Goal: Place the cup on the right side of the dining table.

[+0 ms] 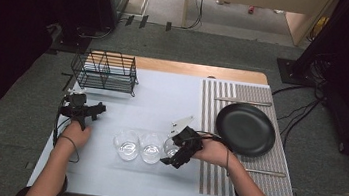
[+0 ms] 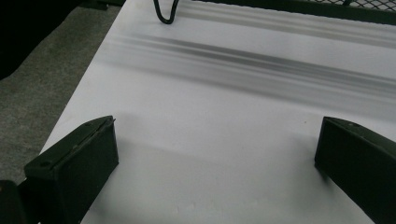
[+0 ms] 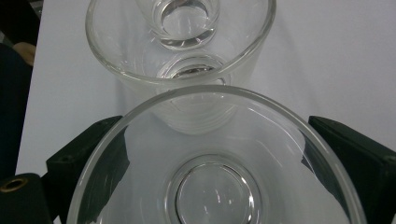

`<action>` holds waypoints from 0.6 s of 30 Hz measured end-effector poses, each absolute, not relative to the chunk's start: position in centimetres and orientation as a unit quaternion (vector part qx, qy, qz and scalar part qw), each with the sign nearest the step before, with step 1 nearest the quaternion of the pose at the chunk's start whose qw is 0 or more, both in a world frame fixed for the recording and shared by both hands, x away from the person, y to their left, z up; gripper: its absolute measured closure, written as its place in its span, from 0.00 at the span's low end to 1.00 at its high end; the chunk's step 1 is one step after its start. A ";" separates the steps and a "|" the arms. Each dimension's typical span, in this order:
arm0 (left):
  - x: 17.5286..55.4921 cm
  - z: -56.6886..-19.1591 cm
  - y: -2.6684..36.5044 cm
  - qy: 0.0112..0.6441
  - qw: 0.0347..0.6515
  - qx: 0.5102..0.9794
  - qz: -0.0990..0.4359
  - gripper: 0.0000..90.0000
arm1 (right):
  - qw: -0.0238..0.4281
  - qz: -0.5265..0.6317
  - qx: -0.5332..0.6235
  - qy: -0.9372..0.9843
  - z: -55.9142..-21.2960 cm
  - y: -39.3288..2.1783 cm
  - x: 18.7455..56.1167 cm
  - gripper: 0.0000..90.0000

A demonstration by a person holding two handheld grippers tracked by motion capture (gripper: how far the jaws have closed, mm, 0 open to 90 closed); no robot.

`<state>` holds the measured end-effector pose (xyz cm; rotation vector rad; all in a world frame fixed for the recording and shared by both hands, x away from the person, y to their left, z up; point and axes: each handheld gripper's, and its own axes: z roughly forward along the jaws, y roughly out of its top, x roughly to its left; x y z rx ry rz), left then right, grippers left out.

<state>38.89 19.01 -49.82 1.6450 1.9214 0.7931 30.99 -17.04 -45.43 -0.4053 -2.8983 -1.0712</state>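
Note:
Three clear glasses stand in a row at the front middle of the white table (image 1: 162,101). My right gripper (image 1: 174,154) comes in from the right and is shut on the rightmost glass (image 1: 171,145). In the right gripper view that glass (image 3: 215,186) sits between the two black jaws of the right gripper (image 3: 215,135), with its wall against both. The middle glass (image 3: 182,60) stands just beyond it. My left gripper (image 1: 98,109) hovers over the table's left side, and in the left gripper view it (image 2: 217,126) is open above bare white surface.
A black wire rack (image 1: 105,72) stands at the back left; one of its feet (image 2: 166,14) lies ahead of the left jaws. A black plate (image 1: 245,129) rests on a striped placemat (image 1: 233,181) at the right, with cutlery (image 1: 242,101) beyond it.

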 end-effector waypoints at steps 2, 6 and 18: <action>38.9 -49.8 19.0 0.703 0.243 0.602 0.290 0.00 | 0.011 -0.344 -0.127 -0.930 -45.4 -17.1 31.0 0.07; 38.9 -49.8 19.0 0.703 0.243 0.602 0.290 0.00 | 0.015 -0.342 -0.128 -0.931 -45.4 -17.2 30.9 0.10; 38.9 -49.8 19.0 0.703 0.243 0.602 0.290 0.00 | 0.012 -0.334 -0.111 -0.936 -45.6 -17.1 30.7 0.13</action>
